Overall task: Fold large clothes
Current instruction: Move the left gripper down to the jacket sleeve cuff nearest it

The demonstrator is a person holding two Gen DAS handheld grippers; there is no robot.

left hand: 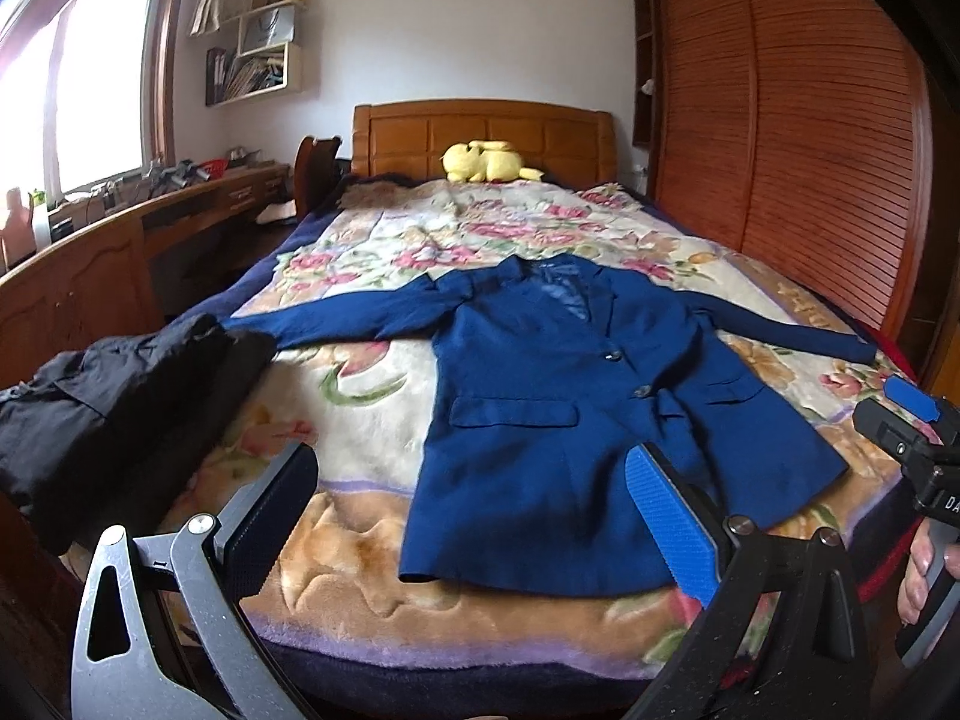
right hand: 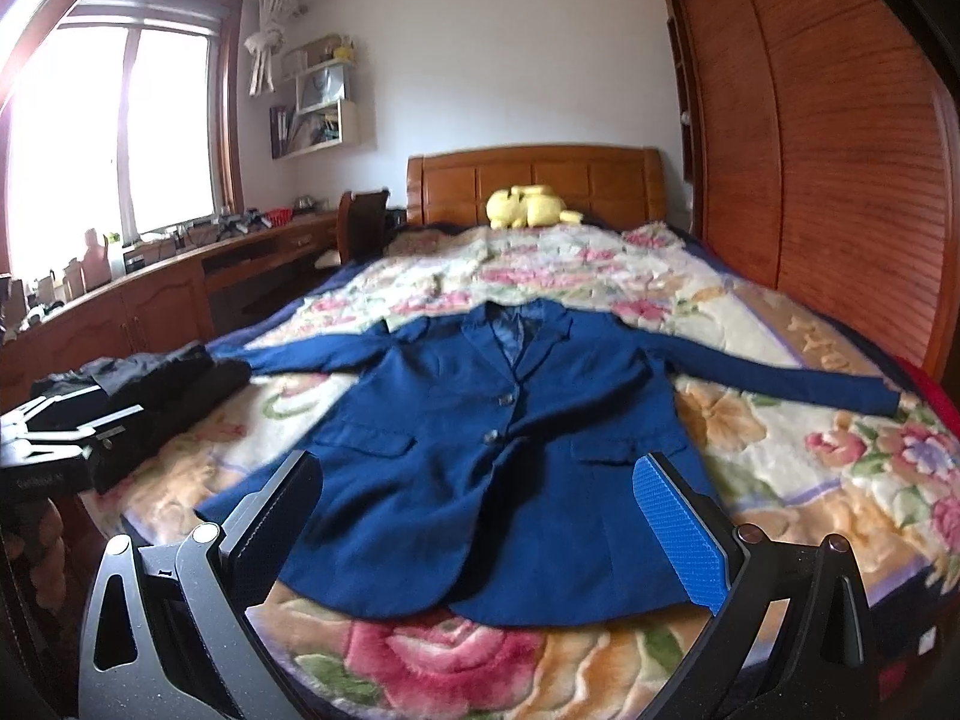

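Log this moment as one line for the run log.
stage: pre-fold | navy blue suit jacket: flat, front up, sleeves spread on floral blanket | left gripper: open, empty | right gripper: open, empty | black folded clothes: left

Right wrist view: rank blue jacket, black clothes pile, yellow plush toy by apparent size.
1. blue jacket, by far the largest.
2. black clothes pile.
3. yellow plush toy, smallest, though it lies far off at the headboard, so its true size against the pile is unsure.
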